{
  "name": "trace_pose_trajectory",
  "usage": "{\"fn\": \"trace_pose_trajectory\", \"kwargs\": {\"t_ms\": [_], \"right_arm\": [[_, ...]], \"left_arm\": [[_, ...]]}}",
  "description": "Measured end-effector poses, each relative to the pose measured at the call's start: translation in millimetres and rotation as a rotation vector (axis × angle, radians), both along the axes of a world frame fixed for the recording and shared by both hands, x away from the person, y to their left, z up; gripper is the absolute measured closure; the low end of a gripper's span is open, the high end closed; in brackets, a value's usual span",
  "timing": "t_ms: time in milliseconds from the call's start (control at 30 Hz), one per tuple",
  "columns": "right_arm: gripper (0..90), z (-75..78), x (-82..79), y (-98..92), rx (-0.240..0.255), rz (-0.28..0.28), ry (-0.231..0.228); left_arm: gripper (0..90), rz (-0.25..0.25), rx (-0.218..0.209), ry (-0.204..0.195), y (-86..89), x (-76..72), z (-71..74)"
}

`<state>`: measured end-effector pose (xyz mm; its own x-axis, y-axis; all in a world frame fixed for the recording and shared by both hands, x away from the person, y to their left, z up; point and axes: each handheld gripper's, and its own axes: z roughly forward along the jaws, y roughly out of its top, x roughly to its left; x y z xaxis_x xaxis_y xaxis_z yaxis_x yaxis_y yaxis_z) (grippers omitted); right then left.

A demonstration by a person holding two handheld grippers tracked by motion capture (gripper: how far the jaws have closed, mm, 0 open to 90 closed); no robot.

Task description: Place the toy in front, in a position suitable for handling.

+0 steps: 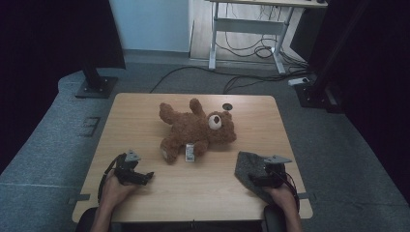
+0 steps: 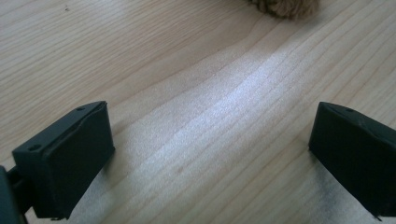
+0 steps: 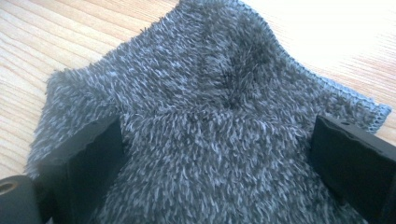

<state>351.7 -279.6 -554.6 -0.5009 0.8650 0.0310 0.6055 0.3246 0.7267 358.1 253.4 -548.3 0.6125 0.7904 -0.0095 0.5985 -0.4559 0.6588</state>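
Here, right gripper (image 3: pixel 215 154) jaws spread wide, grey fuzzy cloth (image 3: pixel 210 93) lying between them, ungripped. Left gripper (image 2: pixel 210 154) jaws released over bare table (image 2: pixel 187 70).

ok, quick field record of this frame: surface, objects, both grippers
surface: wooden table
toy: brown teddy bear lying near the table's middle, white tag on it
cloth: grey fuzzy cloth at the table's right front, flat under the right gripper
left gripper: left gripper open, low over bare wood, nothing between the fingers; the bear's fur just ahead
right gripper: right gripper open, fingers straddling the cloth, not clamped
hands: one on each gripper
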Motion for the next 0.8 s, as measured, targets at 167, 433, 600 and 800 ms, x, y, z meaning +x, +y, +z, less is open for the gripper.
{"fn": "trace_pose_trajectory", "kwargs": {"t_ms": [167, 433, 600, 800], "right_arm": [[3.1, 0.0, 0.0, 0.1, -0.001, -0.001, 0.0], [3.2, 0.0, 0.0, 0.1, 0.0, 0.0, 0.0], [3.2, 0.2, 0.0, 0.1, -0.001, 0.0, 0.001], [3.3, 0.6, 0.3, 0.2, -0.004, 0.001, 0.004]], "left_arm": [[0.0, 0.0, 0.001, -0.001, -1.0, 1.1, 0.0], [0.0, 0.003, 0.001, 0.0, -1.8, 1.3, 0.0], [0.0, 0.007, 0.001, 0.0, -2.3, 1.3, 0.0], [0.0, 0.007, 0.003, 0.002, -3.2, 1.8, 0.2]]}}
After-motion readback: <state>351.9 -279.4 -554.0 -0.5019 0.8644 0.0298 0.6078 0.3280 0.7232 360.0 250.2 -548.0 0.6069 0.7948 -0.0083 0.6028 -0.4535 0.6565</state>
